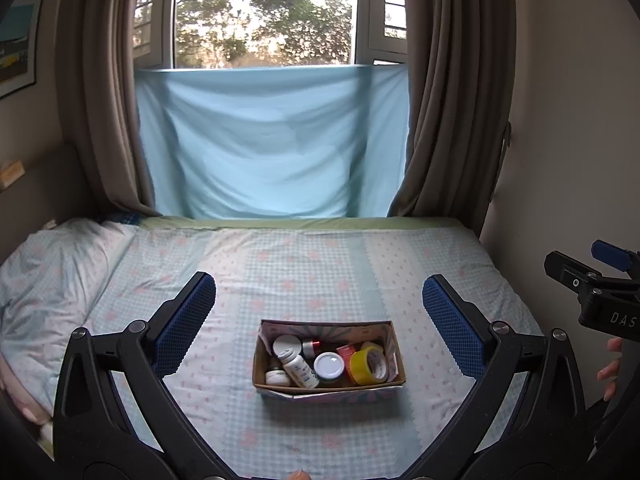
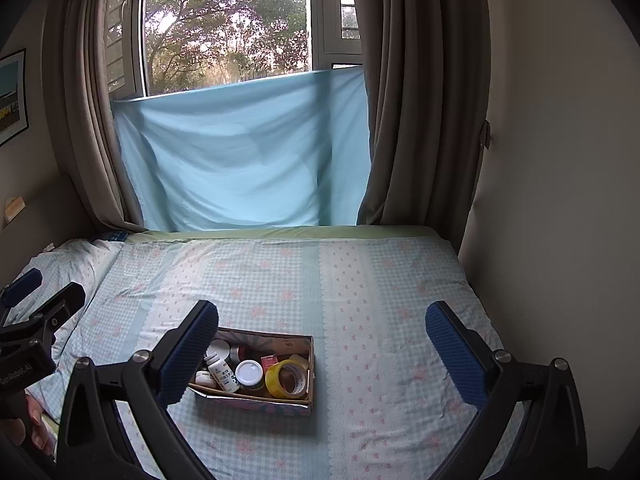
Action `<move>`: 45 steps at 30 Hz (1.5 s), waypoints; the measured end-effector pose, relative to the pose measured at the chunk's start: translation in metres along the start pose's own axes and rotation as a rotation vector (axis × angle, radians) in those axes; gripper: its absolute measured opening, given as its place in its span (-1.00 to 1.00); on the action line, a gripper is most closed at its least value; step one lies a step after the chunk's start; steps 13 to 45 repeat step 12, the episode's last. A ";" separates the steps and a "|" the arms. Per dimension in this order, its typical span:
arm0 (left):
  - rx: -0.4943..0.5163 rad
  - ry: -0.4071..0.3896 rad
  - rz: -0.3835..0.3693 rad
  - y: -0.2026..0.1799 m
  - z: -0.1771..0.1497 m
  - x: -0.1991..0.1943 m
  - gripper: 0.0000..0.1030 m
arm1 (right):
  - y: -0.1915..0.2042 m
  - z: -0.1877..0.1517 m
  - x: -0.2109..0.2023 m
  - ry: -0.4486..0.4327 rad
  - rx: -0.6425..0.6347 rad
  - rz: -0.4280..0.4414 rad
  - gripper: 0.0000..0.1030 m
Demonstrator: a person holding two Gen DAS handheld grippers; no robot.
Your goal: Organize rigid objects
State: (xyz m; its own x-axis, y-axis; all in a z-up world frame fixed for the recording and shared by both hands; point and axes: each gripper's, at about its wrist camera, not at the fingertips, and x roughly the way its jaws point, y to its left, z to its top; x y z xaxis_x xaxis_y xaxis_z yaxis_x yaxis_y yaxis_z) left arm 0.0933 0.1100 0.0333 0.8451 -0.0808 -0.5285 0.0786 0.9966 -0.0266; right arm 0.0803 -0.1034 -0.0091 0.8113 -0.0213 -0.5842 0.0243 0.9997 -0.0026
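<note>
A small cardboard box [image 1: 280, 391] sits on the bed [image 1: 320, 264]; it also shows in the right wrist view [image 2: 308, 344]. It holds a yellow tape roll [image 1: 368, 366] [image 2: 287, 378], a white pill bottle [image 1: 300, 368] [image 2: 222, 372], a white-lidded jar [image 1: 329, 365] [image 2: 249, 372] and other small containers. My left gripper [image 1: 318, 300] is open and empty, above the box. My right gripper [image 2: 322, 328] is open and empty, to the right of the box; it also shows at the right edge of the left wrist view [image 1: 600, 276].
A pillow [image 1: 52, 280] lies at the bed's left end. A blue cloth [image 1: 264, 140] hangs over the window behind the bed, with brown curtains [image 1: 452, 100] at both sides. A wall [image 2: 560, 200] bounds the bed on the right.
</note>
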 end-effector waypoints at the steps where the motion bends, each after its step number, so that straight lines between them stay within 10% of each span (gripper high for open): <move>1: -0.001 -0.004 0.003 0.000 0.000 0.000 1.00 | 0.000 0.000 0.001 0.000 0.000 -0.001 1.00; 45: -0.014 -0.057 0.015 0.006 0.000 -0.004 1.00 | -0.001 0.000 0.001 -0.001 0.001 0.000 1.00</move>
